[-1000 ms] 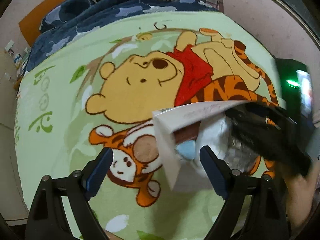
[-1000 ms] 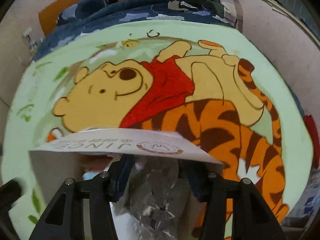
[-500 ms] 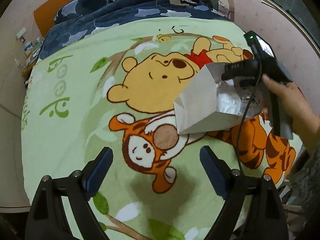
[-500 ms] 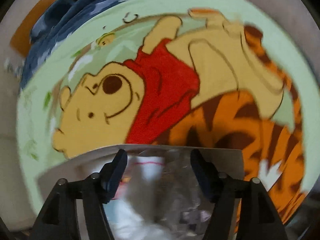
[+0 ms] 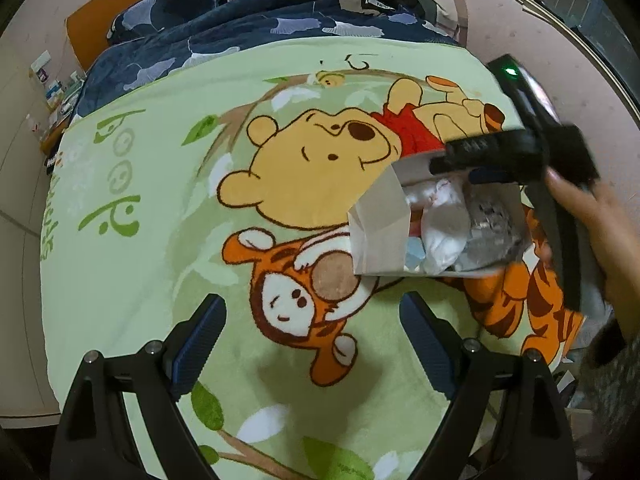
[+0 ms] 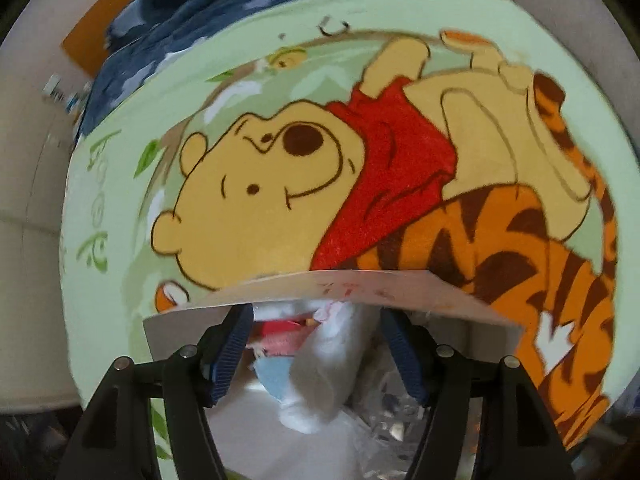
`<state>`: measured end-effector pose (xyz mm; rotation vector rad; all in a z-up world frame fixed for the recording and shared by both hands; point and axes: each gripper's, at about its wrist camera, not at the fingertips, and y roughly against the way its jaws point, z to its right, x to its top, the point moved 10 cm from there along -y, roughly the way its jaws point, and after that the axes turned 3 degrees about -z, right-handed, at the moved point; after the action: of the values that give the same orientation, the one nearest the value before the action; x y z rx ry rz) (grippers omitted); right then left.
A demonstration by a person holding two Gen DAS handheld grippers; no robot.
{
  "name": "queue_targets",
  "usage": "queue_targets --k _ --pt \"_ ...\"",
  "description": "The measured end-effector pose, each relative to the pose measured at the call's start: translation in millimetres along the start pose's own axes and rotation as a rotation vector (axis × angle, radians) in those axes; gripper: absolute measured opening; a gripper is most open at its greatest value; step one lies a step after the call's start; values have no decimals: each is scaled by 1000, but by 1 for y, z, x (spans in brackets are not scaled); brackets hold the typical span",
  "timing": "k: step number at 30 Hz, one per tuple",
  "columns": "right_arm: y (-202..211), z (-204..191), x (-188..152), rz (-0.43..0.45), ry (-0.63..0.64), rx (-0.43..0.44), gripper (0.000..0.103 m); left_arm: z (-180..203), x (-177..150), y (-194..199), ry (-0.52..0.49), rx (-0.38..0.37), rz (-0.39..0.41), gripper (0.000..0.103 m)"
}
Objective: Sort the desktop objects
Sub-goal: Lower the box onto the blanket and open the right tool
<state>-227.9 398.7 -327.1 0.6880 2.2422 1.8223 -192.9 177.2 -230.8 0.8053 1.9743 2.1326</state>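
- We see a white paper bag (image 5: 380, 232) standing open on a green cartoon blanket (image 5: 132, 280), right of the blanket's middle, over the tiger print.
- Inside the bag we make out a crumpled white wrapper (image 5: 444, 232), a clear shiny plastic piece (image 5: 492, 224), a pale blue scrap (image 5: 414, 250) and something pink-red near the far wall (image 6: 280, 334); what each thing is we cannot tell.
- Our left gripper (image 5: 312, 336) hangs over the blanket just short of the bag, its blue-padded jaws spread wide with nothing between them.
- Our right gripper (image 6: 316, 348) is poised over the bag's mouth, its jaws parted; the white wrapper lies between them, but whether the pads touch it we cannot tell.
- From the left wrist view, a hand (image 5: 588, 224) holds the right gripper's black body, and a green light (image 5: 509, 71) glows on the device at its top.
- Faint red marks show on the bag's far flap (image 6: 348, 286), too blurred for us to read.
- Green lettering runs down the blanket's left edge (image 5: 116, 176); we cannot read it from here.
- A dark blue patterned quilt (image 5: 248, 36) lies beyond the blanket, against an orange headboard (image 5: 100, 16).
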Motion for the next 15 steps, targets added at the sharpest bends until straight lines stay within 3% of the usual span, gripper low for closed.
queue_targets --k 7,15 --pt "13 17 -1 30 67 -60 68 25 -6 -10 -31 -22 -31 90" --pt "52 20 -10 145 94 -28 68 42 -15 -13 -53 -27 -49 90"
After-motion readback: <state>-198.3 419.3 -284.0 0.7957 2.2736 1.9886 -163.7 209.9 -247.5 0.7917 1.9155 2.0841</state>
